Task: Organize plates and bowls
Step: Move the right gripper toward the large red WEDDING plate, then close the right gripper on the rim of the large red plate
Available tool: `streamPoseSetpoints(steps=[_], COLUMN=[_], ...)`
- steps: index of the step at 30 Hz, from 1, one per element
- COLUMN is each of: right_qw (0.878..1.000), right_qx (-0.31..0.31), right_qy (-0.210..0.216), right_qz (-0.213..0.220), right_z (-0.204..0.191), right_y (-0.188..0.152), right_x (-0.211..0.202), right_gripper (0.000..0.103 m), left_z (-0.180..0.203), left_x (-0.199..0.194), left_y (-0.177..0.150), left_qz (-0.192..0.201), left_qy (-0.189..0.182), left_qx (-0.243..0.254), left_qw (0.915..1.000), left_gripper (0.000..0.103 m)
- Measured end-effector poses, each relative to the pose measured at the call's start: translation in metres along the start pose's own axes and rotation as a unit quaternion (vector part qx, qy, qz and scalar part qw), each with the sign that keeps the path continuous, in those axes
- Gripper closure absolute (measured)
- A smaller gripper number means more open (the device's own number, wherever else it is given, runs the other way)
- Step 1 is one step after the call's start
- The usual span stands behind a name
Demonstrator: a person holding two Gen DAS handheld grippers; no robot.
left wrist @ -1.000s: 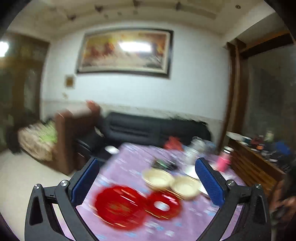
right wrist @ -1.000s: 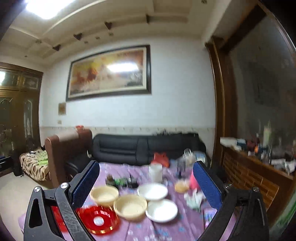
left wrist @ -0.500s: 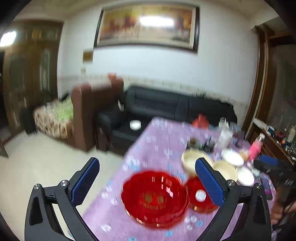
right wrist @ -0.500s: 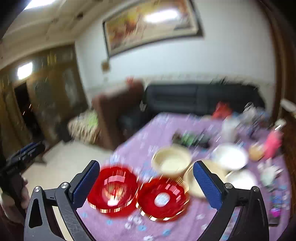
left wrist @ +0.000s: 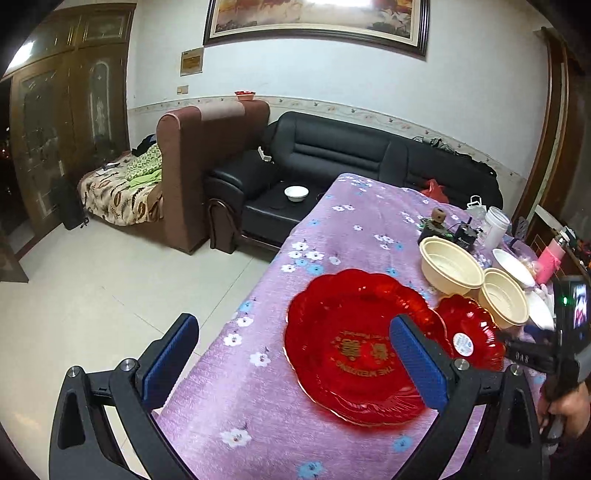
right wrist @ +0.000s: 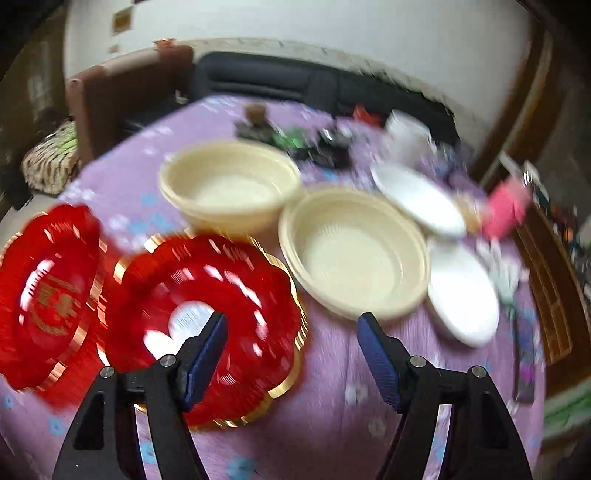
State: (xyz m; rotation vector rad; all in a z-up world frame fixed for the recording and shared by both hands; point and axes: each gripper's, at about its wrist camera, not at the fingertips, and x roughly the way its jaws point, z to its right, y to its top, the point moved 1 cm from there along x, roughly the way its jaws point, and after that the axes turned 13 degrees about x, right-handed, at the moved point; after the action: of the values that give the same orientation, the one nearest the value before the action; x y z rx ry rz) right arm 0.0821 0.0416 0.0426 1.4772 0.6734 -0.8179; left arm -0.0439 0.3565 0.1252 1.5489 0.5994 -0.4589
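Both grippers tilt down over the purple table.

Left gripper (left wrist: pixel 293 363) gapes wide, empty, over the big red plate (left wrist: pixel 354 343) reading "THE WEDDING". Right gripper (right wrist: pixel 291 350) is closing, nothing between, above the small red plate's (right wrist: pixel 236 291) rim, beside the cream bowls (right wrist: pixel 354 251).

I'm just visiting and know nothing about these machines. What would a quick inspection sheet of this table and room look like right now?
Surface: table under a purple flowered cloth.
Job's things: large red plate, small red plate, two cream bowls, two white plates; none is stacked.
Clutter: white jar, pink bottle, small dark gadgets at the far end.
Tongs: left tongs open, empty, over the large red plate; right tongs closing, nothing between them, above the small red plate.
Cables: nothing seen.
Surroundings: black sofa with a white bowl on it, brown armchair, framed painting.
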Motion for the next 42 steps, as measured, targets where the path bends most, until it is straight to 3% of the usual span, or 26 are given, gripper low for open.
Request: streamPoseSetpoints(steps=[2,3,4,6,7,10,17,20,22,25,32,37,42], right_qw=[0.999,0.997,0.992,0.983,0.979,0.967,0.978,0.986,0.990,0.990,0.968,0.966,0.972], right_qx=[0.024,0.039,0.058,0.089,0.105,0.140,0.125,0.122,0.120,0.097,0.010,-0.026,-0.039], right_qy=[0.021,0.039,0.072,0.122,0.135,0.175,0.105,0.058,0.056,0.101,0.246,0.246,0.214], right_qz=[-0.041,-0.061,-0.080,-0.107,-0.107,-0.121,-0.128,-0.094,-0.057,-0.017,-0.046,-0.072,-0.094], right_z=[0.011,0.016,0.022,0.033,0.042,0.069,0.134,0.151,0.147,0.111,-0.012,-0.076,-0.103], right_y=[-0.005,-0.006,-0.007,-0.010,-0.012,-0.015,-0.038,-0.042,-0.036,-0.025,-0.008,-0.002,-0.004], right_x=[0.016,0.024,0.032,0.043,0.048,0.046,0.010,-0.010,-0.030,-0.047,-0.034,0.002,0.034], right_gripper=[0.027,0.037,0.058,0.078,0.084,0.089,0.087,0.086,0.072,0.053,0.050,0.050,0.050], left_z=[0.001,0.003,0.007,0.014,0.016,0.020,0.002,-0.005,-0.009,-0.008,-0.003,-0.001,0.005], left_x=[0.008,0.011,0.015,0.019,0.021,0.024,0.032,0.046,0.056,0.065,0.081,0.102,0.121], left_y=[0.000,-0.001,-0.001,-0.003,-0.004,-0.005,-0.008,-0.013,-0.016,-0.019,-0.020,-0.021,-0.025], left_qz=[-0.006,-0.008,-0.011,-0.015,-0.017,-0.022,-0.028,-0.047,-0.061,-0.072,-0.084,-0.109,-0.134], left_qy=[-0.002,-0.005,-0.012,-0.021,-0.025,-0.028,-0.018,-0.019,-0.026,-0.033,-0.038,-0.033,-0.041], left_qx=[-0.002,-0.004,-0.005,-0.004,-0.003,0.000,-0.009,-0.024,-0.042,-0.057,-0.069,-0.067,-0.064], left_qw=[1.0000,0.9999,0.9999,0.9997,0.9995,0.9994,0.9994,0.9985,0.9969,0.9953,0.9933,0.9912,0.9881], left_gripper=[0.000,0.000,0.000,0.000,0.000,0.000,0.000,0.000,0.000,0.000,0.000,0.000,0.000])
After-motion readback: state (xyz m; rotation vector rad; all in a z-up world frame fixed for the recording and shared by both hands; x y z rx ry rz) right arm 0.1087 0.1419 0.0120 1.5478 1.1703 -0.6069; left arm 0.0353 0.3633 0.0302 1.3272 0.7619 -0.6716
